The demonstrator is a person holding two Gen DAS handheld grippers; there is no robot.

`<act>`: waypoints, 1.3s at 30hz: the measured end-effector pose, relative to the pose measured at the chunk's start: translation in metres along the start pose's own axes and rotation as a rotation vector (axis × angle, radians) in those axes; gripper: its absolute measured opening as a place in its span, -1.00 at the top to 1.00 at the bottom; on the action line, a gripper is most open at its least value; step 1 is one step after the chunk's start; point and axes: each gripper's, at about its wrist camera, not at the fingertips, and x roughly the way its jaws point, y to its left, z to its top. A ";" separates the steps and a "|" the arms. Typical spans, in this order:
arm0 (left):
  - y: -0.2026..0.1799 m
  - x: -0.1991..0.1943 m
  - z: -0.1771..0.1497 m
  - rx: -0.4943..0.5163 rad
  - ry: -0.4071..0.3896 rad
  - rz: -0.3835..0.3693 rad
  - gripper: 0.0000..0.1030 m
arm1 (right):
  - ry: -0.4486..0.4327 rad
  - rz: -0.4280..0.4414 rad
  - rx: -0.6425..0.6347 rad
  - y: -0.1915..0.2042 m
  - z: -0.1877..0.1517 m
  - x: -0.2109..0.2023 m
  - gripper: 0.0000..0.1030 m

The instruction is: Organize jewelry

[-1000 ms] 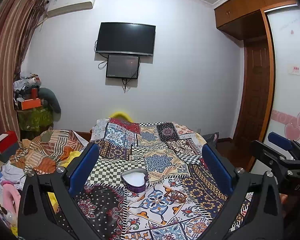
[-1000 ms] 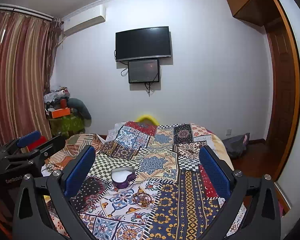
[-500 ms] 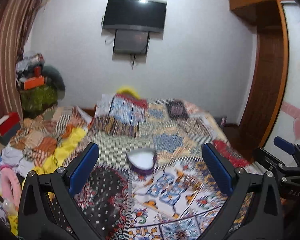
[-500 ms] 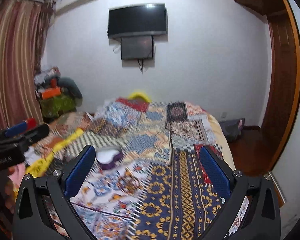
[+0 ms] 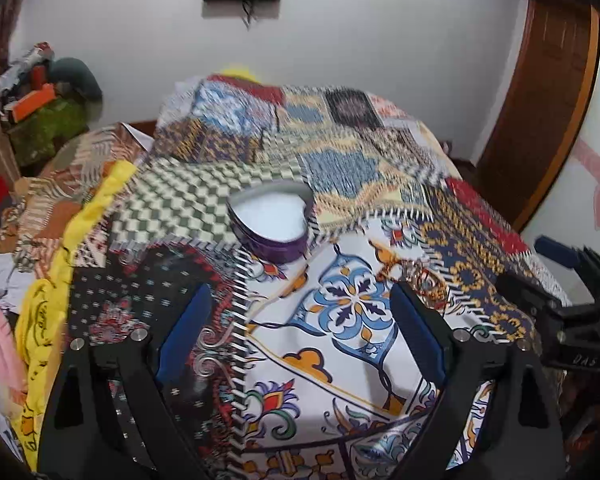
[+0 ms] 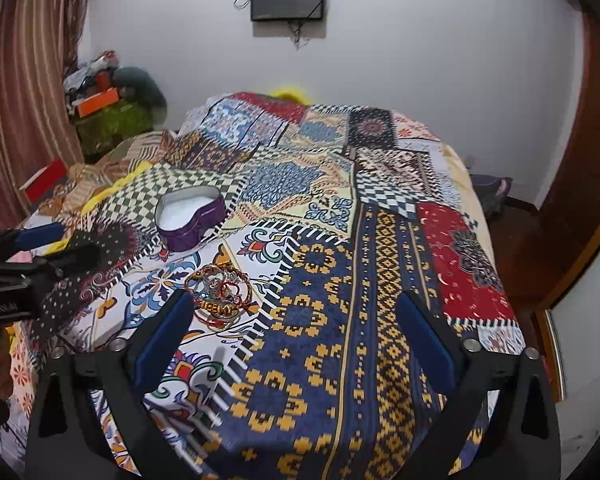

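Observation:
A purple heart-shaped box (image 5: 272,222) with a white inside stands open on the patterned bedspread; it also shows in the right wrist view (image 6: 190,218). A tangle of red and gold bracelets (image 6: 220,294) lies on the bedspread nearer than the box, and shows in the left wrist view (image 5: 426,280) by my right fingertip. My left gripper (image 5: 300,328) is open and empty above the bedspread, short of the box. My right gripper (image 6: 296,328) is open and empty, with the bracelets just beyond its left finger (image 6: 168,328).
The patchwork bedspread (image 6: 340,240) covers the bed. Crumpled clothes and a yellow cloth (image 5: 80,216) lie at the left. A red box (image 6: 44,180) and a cluttered stand (image 6: 108,112) sit by the curtain. A wooden door (image 5: 540,100) is at the right.
Both grippers have tilted down and moved closer to the bed. The box and bracelets now sit much nearer in both views. Both stay open.

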 end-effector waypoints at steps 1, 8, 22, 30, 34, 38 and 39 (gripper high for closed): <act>-0.002 0.006 0.000 0.008 0.014 -0.007 -0.64 | 0.012 0.017 -0.012 -0.001 0.002 0.002 -0.76; -0.013 0.025 0.004 0.061 0.033 -0.009 -0.49 | 0.083 0.171 -0.039 0.002 0.023 0.029 -0.29; -0.012 0.037 0.000 0.102 0.045 -0.025 0.03 | 0.250 0.313 -0.110 0.028 0.028 0.078 0.59; -0.013 0.037 0.006 0.082 0.042 -0.050 0.04 | 0.219 0.320 -0.073 0.020 0.033 0.067 0.83; -0.017 0.041 0.010 0.081 0.056 -0.081 0.04 | 0.177 0.303 -0.057 0.012 0.038 0.056 0.83; -0.027 0.046 0.016 0.094 0.078 -0.123 0.04 | 0.147 0.283 -0.048 0.004 0.040 0.042 0.83; -0.030 0.046 0.019 0.102 0.080 -0.132 0.05 | 0.142 0.268 -0.048 0.002 0.039 0.040 0.83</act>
